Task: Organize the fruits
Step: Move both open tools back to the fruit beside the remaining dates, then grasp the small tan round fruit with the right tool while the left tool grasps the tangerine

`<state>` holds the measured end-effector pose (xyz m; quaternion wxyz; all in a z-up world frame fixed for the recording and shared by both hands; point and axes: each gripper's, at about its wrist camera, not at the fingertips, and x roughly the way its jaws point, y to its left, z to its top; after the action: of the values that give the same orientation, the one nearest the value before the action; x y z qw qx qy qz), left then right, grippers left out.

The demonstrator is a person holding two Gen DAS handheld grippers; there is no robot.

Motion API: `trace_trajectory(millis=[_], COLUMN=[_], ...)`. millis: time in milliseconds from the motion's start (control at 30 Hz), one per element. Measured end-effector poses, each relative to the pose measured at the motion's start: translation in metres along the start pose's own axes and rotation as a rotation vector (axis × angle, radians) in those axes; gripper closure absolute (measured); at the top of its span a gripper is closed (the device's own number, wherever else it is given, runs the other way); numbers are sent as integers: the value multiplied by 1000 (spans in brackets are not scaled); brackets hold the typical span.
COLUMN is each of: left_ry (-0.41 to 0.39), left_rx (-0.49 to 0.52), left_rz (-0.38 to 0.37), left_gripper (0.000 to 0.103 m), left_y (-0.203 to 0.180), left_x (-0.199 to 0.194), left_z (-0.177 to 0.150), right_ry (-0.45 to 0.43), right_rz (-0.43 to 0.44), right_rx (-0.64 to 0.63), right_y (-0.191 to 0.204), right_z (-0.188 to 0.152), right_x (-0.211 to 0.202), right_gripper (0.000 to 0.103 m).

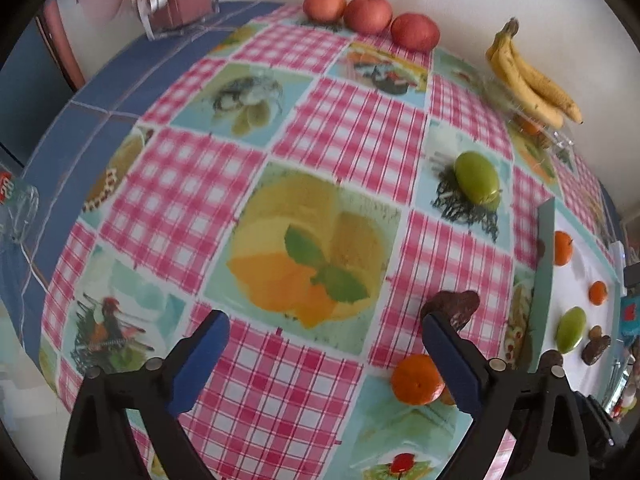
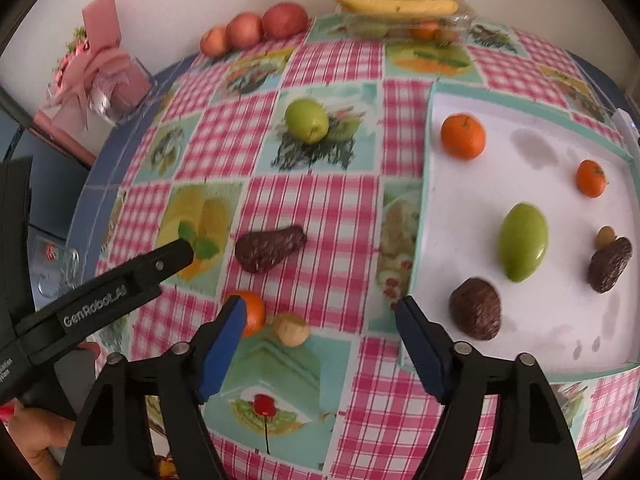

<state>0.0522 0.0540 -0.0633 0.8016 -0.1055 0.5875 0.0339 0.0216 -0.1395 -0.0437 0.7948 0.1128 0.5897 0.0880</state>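
My left gripper [image 1: 326, 332] is open and empty above the checked tablecloth; a brown fruit [image 1: 456, 306] and a tangerine [image 1: 416, 380] lie by its right finger. My right gripper [image 2: 320, 312] is open and empty, with the tangerine [image 2: 252, 312] behind its left finger and a small tan fruit [image 2: 292, 330] between the fingers. The brown fruit [image 2: 268, 248] and a green fruit [image 2: 306, 120] lie loose on the cloth. The white tray [image 2: 480, 184] holds two tangerines [image 2: 463, 136], a green fruit [image 2: 522, 242] and two brown fruits [image 2: 476, 308]. The left gripper's finger [image 2: 160, 266] shows at left.
Three red apples [image 1: 368, 14] sit along the far wall. Bananas [image 1: 528, 76] rest on a clear container [image 1: 540, 128] with small fruits. A pink wrapped gift box [image 1: 176, 0] stands at the back left. A clear glass [image 1: 16, 208] stands at the left edge.
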Motion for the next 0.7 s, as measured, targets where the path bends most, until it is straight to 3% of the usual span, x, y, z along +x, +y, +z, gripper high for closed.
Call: trace_trajectory(millis=[100, 233, 433, 700], left_ry=[31, 42, 42, 41], left_rx=[-29, -41, -55, -55], left_rz=[-46, -55, -70, -71], left_gripper=[8, 14, 14, 14], left_y=[1, 2, 4, 3], left_x=[6, 8, 8, 8], left_z=[-3, -3, -1, -1], right_ry=[37, 84, 112, 117], right_rz=[-7, -10, -8, -1], right_rx=[-20, -44, -75, -85], right_y=[4, 8, 14, 17], right_z=[-4, -8, -11, -11], right_x=[10, 21, 28, 30], right_gripper=[35, 48, 65, 66])
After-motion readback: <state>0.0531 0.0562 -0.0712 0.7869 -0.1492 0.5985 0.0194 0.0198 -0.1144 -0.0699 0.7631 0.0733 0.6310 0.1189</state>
